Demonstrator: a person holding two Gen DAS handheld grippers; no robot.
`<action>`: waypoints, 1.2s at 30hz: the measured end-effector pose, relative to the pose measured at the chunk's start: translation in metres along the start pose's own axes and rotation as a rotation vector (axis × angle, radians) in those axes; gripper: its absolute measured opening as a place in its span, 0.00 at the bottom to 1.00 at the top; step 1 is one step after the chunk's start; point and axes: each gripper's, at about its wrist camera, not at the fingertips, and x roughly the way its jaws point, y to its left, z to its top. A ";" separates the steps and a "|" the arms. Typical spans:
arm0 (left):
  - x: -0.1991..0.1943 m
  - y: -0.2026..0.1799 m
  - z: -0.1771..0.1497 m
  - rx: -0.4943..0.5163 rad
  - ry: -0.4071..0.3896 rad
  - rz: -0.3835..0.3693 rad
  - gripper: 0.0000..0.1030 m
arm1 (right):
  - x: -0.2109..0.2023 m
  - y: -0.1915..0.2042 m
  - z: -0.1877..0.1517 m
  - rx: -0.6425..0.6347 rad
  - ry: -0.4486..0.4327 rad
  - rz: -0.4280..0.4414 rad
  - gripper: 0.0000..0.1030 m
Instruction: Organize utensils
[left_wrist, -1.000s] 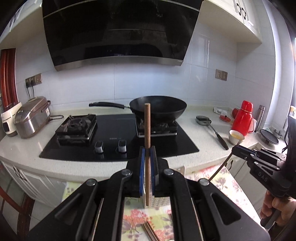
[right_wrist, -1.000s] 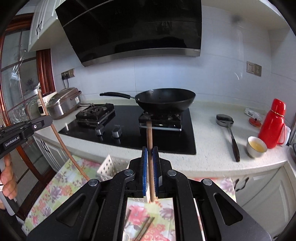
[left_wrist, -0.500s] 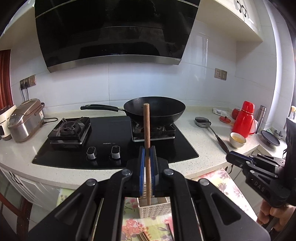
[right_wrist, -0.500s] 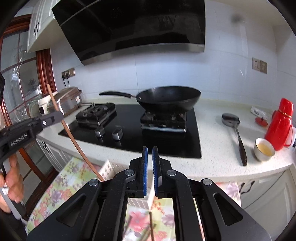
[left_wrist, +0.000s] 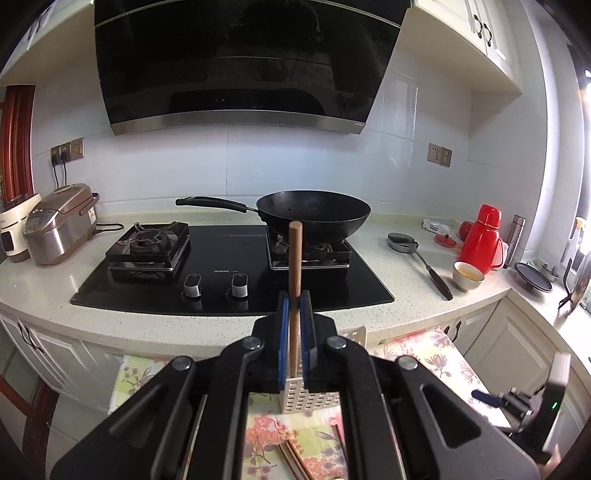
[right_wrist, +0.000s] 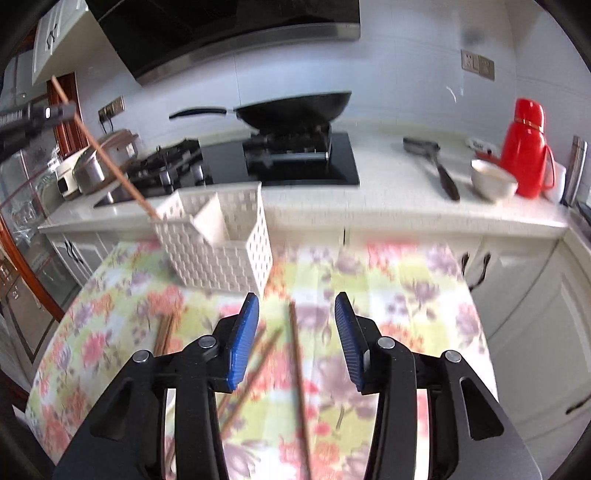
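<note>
My left gripper (left_wrist: 294, 299) is shut on a brown wooden chopstick (left_wrist: 295, 254) that stands upright between its blue pads. Its lower end dips toward the white perforated basket (left_wrist: 310, 397). In the right wrist view the same chopstick (right_wrist: 107, 162) slants down from the left gripper (right_wrist: 62, 110) into the left compartment of the basket (right_wrist: 221, 251). My right gripper (right_wrist: 297, 297) hangs low over the floral tablecloth (right_wrist: 388, 295) and its jaws are opening. A loose chopstick (right_wrist: 298, 369) lies on the cloth between them, untouched. More chopsticks (right_wrist: 255, 369) lie to the left.
Behind the table runs a white counter (left_wrist: 406, 295) with a black hob (left_wrist: 229, 280), a wok (left_wrist: 314, 214), a rice cooker (left_wrist: 59, 225), a spatula (right_wrist: 439, 166), a bowl (right_wrist: 493, 179) and a red flask (right_wrist: 528, 147). White cabinet doors (right_wrist: 517, 295) stand to the right.
The right gripper let go of the chopstick it held a second ago, dropped down close to the tablecloth and opened its jaws. The left gripper keeps its chopstick over the basket.
</note>
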 end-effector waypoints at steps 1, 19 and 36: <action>-0.004 0.000 -0.002 -0.001 -0.002 0.000 0.06 | 0.002 0.002 -0.012 -0.002 0.013 -0.002 0.40; -0.045 0.001 -0.024 0.006 -0.014 0.017 0.06 | 0.064 -0.024 -0.114 0.027 0.235 -0.063 0.23; -0.037 -0.001 -0.027 0.004 0.004 0.012 0.06 | 0.027 -0.019 -0.102 -0.020 0.138 -0.030 0.06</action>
